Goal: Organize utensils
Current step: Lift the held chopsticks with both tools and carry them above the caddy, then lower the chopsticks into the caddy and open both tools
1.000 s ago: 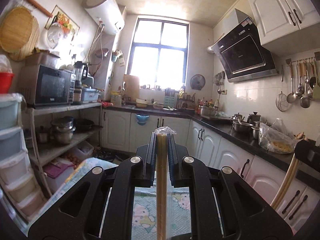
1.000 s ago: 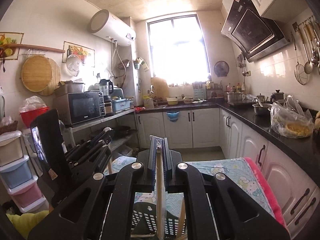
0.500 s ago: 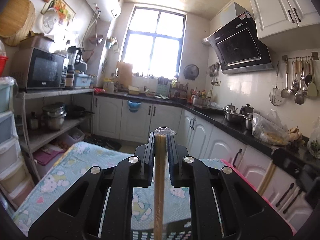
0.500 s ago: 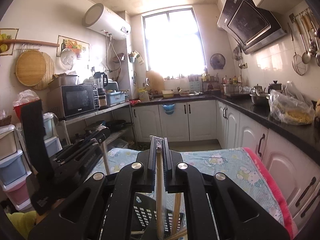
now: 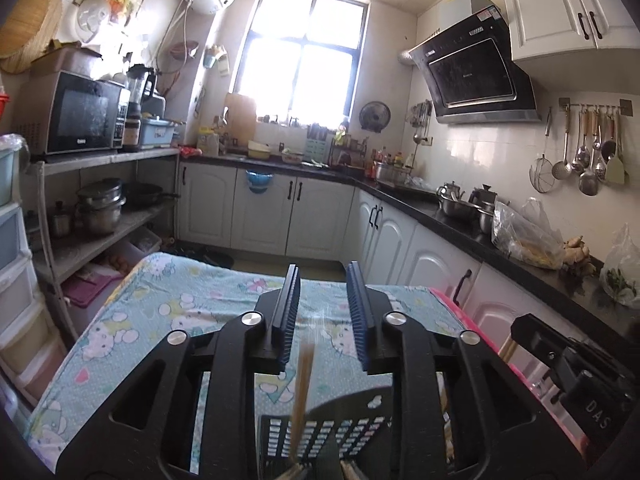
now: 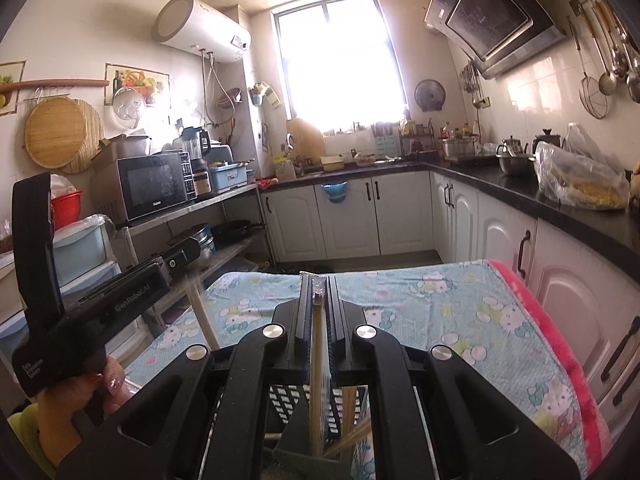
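Observation:
My left gripper (image 5: 323,312) is open above a black slotted utensil holder (image 5: 320,440). A blurred pair of wrapped wooden chopsticks (image 5: 303,392) drops between its jaws into the holder, free of them. My right gripper (image 6: 319,312) is shut on another wrapped pair of chopsticks (image 6: 318,380), held upright with the lower end in the same holder (image 6: 296,404), where more chopsticks (image 6: 350,408) stand. The left gripper also shows in the right wrist view (image 6: 116,292), at the left. The right gripper body shows at the right edge of the left wrist view (image 5: 576,364).
The holder stands on a table with a light-blue cartoon cloth (image 5: 180,304) and a pink edge (image 6: 560,340). White cabinets and a dark counter (image 5: 460,220) run along the right; a shelf rack with a microwave (image 5: 76,116) stands at the left.
My left gripper has opened and let go of its chopsticks, which are falling into the holder. Both grippers have tilted down toward the table. The right gripper stays shut on its chopsticks.

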`<state>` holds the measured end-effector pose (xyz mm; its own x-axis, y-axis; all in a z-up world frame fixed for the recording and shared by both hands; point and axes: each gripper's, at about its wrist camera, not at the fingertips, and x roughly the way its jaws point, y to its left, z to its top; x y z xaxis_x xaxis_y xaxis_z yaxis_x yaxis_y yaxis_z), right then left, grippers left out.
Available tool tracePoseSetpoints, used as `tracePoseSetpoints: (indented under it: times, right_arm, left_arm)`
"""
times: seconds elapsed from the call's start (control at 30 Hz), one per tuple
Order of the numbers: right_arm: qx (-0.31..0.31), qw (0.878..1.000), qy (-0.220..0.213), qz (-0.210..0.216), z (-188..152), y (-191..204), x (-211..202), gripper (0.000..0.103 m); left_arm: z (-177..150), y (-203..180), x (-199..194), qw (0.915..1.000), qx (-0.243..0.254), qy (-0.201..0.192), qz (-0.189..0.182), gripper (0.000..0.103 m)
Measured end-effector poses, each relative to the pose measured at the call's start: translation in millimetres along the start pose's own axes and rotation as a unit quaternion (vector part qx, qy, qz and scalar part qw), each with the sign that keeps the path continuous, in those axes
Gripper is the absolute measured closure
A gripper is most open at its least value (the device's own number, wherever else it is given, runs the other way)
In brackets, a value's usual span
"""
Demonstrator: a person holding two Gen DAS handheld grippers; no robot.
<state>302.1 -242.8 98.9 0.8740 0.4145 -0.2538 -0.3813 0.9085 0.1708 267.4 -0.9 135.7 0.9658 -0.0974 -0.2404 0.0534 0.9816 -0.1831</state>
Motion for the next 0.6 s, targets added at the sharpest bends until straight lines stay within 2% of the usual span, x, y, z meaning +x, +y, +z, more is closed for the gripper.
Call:
tracePoseSetpoints:
  times: [0.5,0.6]
  right_arm:
    - [0.01,1.0,0.029,-0.004,-10.4,-4.5,-12.4,0.094]
    - [0.008,0.999,0.031,-0.005,-10.8,-4.8,-15.7,0.093]
  left_arm:
    - [0.3,3.3,-18.5,0.9991,-0.01,0.029,-0.03,0.069]
    - [-0.5,2.6,-23.9,0.9988,-0.007,0.033,-0.035,0.064]
